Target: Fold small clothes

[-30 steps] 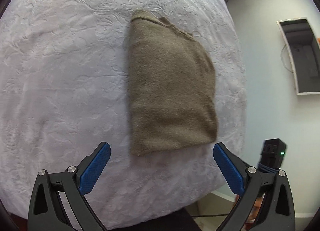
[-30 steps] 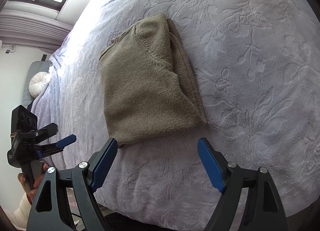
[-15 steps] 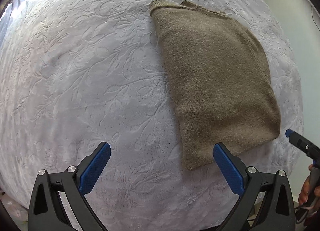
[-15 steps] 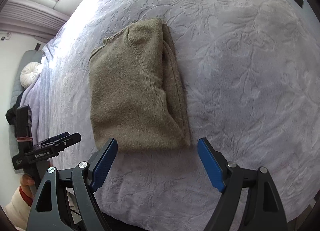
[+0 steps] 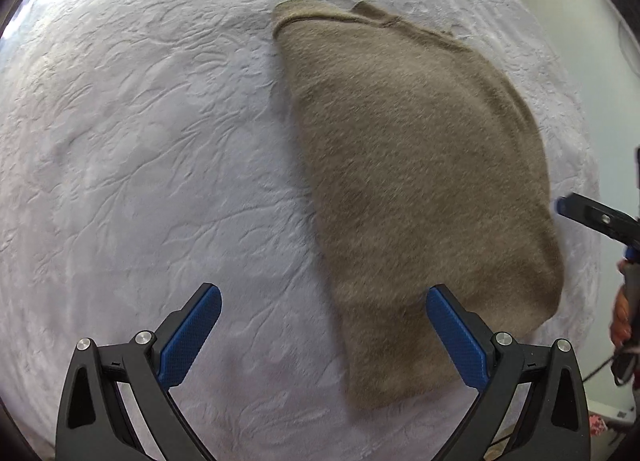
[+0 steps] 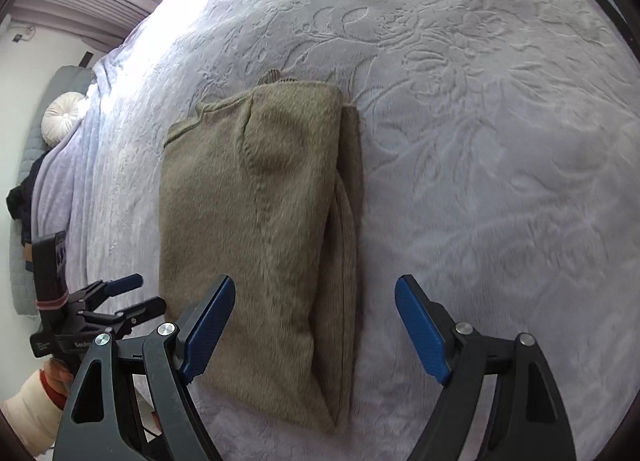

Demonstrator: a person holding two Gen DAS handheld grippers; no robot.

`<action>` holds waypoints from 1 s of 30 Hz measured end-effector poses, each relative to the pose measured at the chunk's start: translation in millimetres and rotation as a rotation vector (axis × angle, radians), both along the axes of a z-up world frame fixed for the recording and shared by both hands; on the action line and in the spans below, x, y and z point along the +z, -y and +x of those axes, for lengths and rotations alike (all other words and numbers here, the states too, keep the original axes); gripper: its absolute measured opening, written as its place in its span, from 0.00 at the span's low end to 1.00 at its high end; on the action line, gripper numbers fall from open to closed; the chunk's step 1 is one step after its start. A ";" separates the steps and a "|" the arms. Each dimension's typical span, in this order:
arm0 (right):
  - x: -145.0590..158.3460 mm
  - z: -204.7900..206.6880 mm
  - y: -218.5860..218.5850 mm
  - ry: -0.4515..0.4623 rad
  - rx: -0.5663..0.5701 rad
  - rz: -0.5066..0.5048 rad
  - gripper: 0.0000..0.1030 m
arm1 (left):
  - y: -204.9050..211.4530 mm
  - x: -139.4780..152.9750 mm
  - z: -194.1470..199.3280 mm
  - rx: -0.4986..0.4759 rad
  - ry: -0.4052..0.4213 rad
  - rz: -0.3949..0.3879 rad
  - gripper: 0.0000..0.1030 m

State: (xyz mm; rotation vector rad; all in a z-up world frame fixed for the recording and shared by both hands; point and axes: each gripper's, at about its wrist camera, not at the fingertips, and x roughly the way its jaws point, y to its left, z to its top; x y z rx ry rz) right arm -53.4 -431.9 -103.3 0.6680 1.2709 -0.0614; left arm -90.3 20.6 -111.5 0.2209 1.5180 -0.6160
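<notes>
Lying flat on the pale bed cover (image 6: 500,109), the brown sweater (image 6: 256,221) is already folded into a long shape. Both the left gripper (image 5: 320,341) and the right gripper (image 6: 316,325) hang over its near end with jaws wide open and holding nothing. To fold it well, I think each should pinch one near corner and lift both evenly.

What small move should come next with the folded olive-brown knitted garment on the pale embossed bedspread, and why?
Probably lower both open grippers onto the near edge of the folded olive-brown knitted garment and pinch it. The left gripper and right gripper straddle opposite near corners, holding nothing, and the piece looks only half folded on the pale embossed bedspread.
</notes>
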 end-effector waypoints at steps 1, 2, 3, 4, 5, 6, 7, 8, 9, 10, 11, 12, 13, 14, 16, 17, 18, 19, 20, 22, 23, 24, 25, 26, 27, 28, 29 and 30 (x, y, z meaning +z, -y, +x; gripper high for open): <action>-4.3 5.0 4.2 0.008 0.005 0.023 0.82 | 0.4 -1.9 2.6 -0.006 -0.012 -0.029 1.00; -7.7 9.1 7.8 0.014 0.009 0.039 0.82 | 0.6 -5.9 5.8 -0.016 -0.033 -0.059 1.00; -11.3 12.3 10.9 0.023 0.013 0.058 0.82 | 1.1 -11.0 8.3 -0.028 -0.058 -0.077 1.00; -15.0 15.8 13.9 0.032 0.019 0.080 0.82 | 1.2 -16.1 10.4 -0.039 -0.079 -0.088 1.00; -19.7 20.1 15.6 0.039 0.029 0.106 0.82 | 1.6 -21.0 11.0 -0.050 -0.100 -0.105 1.00; -24.1 24.0 17.7 0.043 0.037 0.126 0.82 | 2.6 -24.3 12.1 -0.059 -0.115 -0.118 1.00; -28.3 28.0 19.0 0.046 0.047 0.146 0.82 | 3.5 -27.9 13.0 -0.065 -0.127 -0.134 1.00; -33.4 32.5 20.9 0.051 0.059 0.175 0.82 | 4.7 -28.8 12.5 -0.069 -0.140 -0.156 1.00; -38.2 36.8 23.3 0.056 0.068 0.203 0.82 | 6.4 -29.9 12.5 -0.072 -0.153 -0.182 1.00; -42.8 41.3 24.6 0.061 0.075 0.223 0.82 | 8.8 -30.6 11.3 -0.075 -0.162 -0.200 1.00; -47.7 46.6 25.5 0.067 0.086 0.245 0.82 | 12.8 -29.4 10.1 -0.079 -0.166 -0.224 1.00; -51.6 51.2 26.9 0.074 0.094 0.263 0.82 | 16.5 -29.0 9.8 -0.084 -0.167 -0.241 1.00; -55.3 55.4 27.1 0.083 0.103 0.288 0.83 | 21.2 -28.5 8.8 -0.092 -0.168 -0.257 1.00; -59.5 60.1 28.0 0.095 0.114 0.327 0.83 | 26.6 -28.2 6.8 -0.103 -0.166 -0.265 1.00; -65.9 67.3 27.3 0.099 0.125 0.374 0.83 | 34.6 -29.1 4.2 -0.118 -0.145 -0.243 1.00; -70.1 68.5 26.2 0.091 0.119 0.388 0.83 | 38.2 -30.5 2.1 -0.126 -0.131 -0.227 1.00; -72.6 69.9 24.9 0.087 0.110 0.398 0.81 | 40.3 -31.7 0.5 -0.127 -0.120 -0.217 1.00; -75.6 70.4 24.2 0.073 0.094 0.396 0.72 | 40.8 -32.4 0.0 -0.120 -0.117 -0.213 1.00; -77.6 72.1 24.4 0.056 0.088 0.385 0.64 | 39.6 -31.4 0.0 -0.103 -0.113 -0.214 0.97; -78.5 69.0 24.3 0.050 0.065 0.396 0.43 | 35.3 -24.9 -0.5 -0.079 -0.090 -0.222 0.76; -75.5 67.4 24.6 0.062 0.056 0.397 0.39 | 30.8 -20.0 -0.3 -0.073 -0.082 -0.233 0.71; -71.8 65.3 24.2 0.078 0.051 0.391 0.37 | 27.4 -15.5 0.3 -0.070 -0.081 -0.246 0.62; -65.7 62.1 21.9 0.095 0.048 0.388 0.36 | 23.7 -11.7 0.9 -0.067 -0.084 -0.257 0.56; -61.9 61.0 20.5 0.105 0.044 0.393 0.36 | 16.9 -6.5 1.4 -0.064 -0.087 -0.270 0.54; -57.7 59.4 19.2 0.116 0.039 0.406 0.36 | 13.1 -1.3 1.6 -0.061 -0.088 -0.284 0.51; -53.1 58.0 17.7 0.127 0.033 0.426 0.36 | 10.8 2.5 1.4 -0.059 -0.087 -0.292 0.51; -47.3 56.7 14.6 0.139 0.025 0.441 0.36 | 6.8 8.9 0.6 -0.057 -0.085 -0.305 0.51; -42.2 55.3 12.2 0.144 0.018 0.448 0.36 | -0.2 15.6 -0.3 -0.058 -0.083 -0.315 0.51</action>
